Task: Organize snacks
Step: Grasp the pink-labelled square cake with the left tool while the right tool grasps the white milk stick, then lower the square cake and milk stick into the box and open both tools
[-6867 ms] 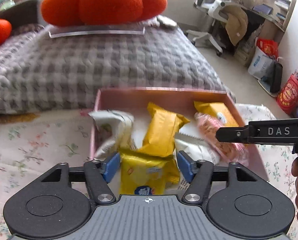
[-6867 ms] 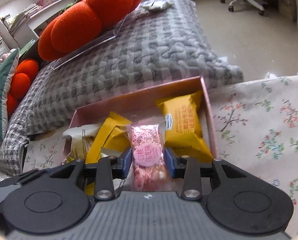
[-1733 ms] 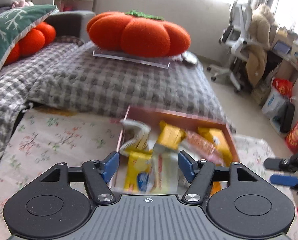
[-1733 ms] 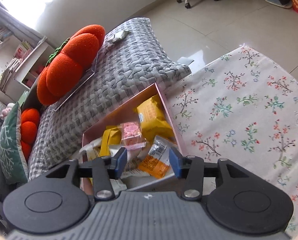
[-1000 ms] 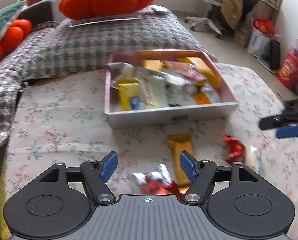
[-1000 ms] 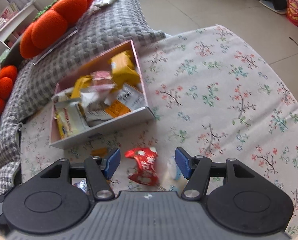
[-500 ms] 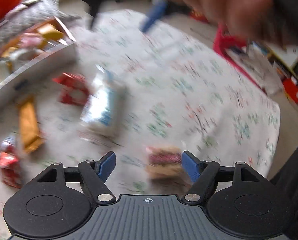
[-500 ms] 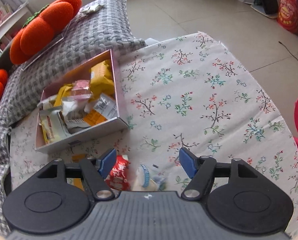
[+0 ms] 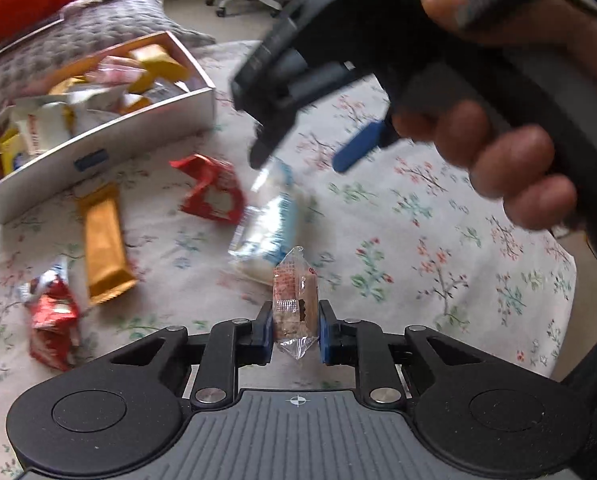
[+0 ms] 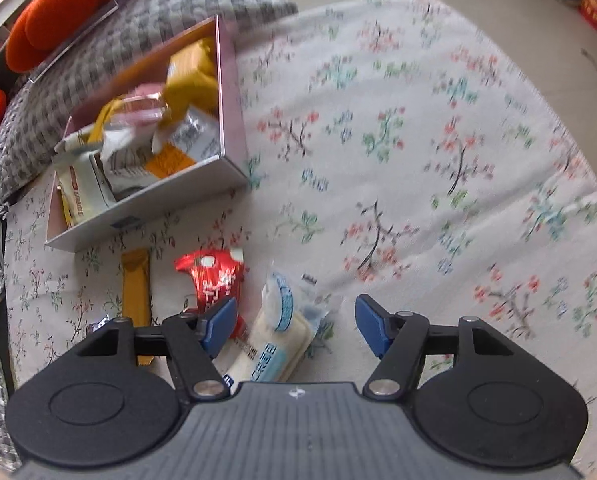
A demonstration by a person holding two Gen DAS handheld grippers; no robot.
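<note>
Both tongs differ: left tongs point(image 9: 295, 330) pinch a clear-wrapped snack point(image 9: 295, 300); right tongs point(image 10: 294, 324) seemingly gape.

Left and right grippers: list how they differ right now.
The left gripper is shut on a small clear-wrapped snack; the right gripper is open and holds nothing. The left carries its snack clear of the cloth; the right hovers over the white-and-blue packet. Both have blue pads.

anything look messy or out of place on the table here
Yes: several snacks lie loose on the floral cloth outside the box: an orange bar, a red packet, a white-and-blue packet and a red-silver wrapper.
</note>
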